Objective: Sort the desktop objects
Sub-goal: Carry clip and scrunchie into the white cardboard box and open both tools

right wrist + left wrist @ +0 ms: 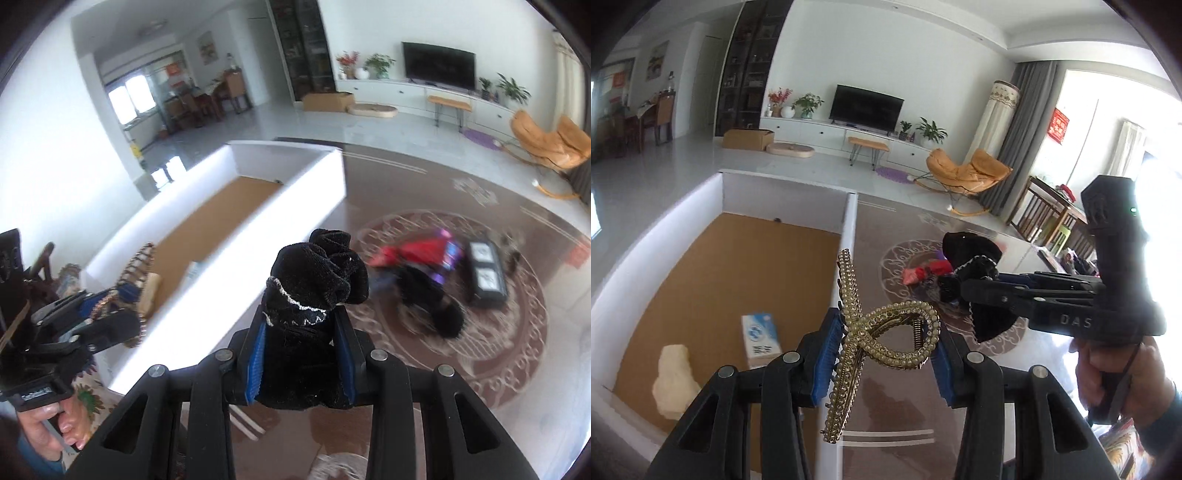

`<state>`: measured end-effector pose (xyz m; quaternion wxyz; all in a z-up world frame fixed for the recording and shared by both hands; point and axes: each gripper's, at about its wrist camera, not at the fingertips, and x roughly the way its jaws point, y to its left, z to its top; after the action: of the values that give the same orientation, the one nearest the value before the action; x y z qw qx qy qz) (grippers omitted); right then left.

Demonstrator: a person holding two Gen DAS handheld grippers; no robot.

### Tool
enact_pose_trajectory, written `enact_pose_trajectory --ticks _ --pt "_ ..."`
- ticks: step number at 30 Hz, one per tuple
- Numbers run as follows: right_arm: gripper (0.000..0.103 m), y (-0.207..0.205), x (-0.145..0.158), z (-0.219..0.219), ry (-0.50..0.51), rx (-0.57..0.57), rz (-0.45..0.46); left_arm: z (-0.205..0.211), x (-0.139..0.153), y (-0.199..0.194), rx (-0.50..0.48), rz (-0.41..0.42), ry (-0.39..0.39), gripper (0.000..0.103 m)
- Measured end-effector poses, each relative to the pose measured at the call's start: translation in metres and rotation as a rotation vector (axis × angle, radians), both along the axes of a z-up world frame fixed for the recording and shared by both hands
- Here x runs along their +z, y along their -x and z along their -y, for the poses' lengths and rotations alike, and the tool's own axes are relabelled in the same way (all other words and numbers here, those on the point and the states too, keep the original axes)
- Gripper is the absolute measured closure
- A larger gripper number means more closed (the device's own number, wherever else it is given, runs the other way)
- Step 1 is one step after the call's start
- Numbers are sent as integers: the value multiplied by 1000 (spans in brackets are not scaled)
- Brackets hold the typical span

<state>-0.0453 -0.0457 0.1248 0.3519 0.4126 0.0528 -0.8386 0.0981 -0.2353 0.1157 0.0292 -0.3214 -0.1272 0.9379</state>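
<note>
My left gripper (pixel 882 354) is shut on a gold beaded hair clip (pixel 886 343), held in the air over the right wall of a white box (pixel 849 236). My right gripper (pixel 301 354) is shut on a black velvet scrunchie (pixel 317 280), lifted above the patterned table top (pixel 498 350). In the left wrist view the right gripper (pixel 975 291) sits to the right with the scrunchie (pixel 971 258) in its jaws. The left gripper (pixel 122 302) and the clip (pixel 138 258) show at the left of the right wrist view.
Inside the box on its brown floor lie a small blue and white carton (pixel 761 339) and a cream lump (pixel 674 380). On the table lie a red item (pixel 410 254), a purple item (pixel 448 258), a black case (pixel 485 277) and a black fluffy item (pixel 443 314).
</note>
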Motion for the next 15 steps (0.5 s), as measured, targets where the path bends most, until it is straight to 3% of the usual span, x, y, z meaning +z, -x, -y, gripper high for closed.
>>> enact_pose_trajectory --ticks 5,11,12,13,15 --pt "69 -21 15 119 61 205 3 82 -17 2 158 111 69 58" --pt "66 -28 -36 204 -5 319 127 134 -61 7 259 268 73 56" --pt "61 -28 -49 210 -8 331 167 139 -67 7 282 288 76 49" --pt "49 -27 -59 214 -8 337 197 142 -72 6 301 297 70 36" --pt "33 -28 -67 212 3 326 206 145 -76 1 325 282 52 26"
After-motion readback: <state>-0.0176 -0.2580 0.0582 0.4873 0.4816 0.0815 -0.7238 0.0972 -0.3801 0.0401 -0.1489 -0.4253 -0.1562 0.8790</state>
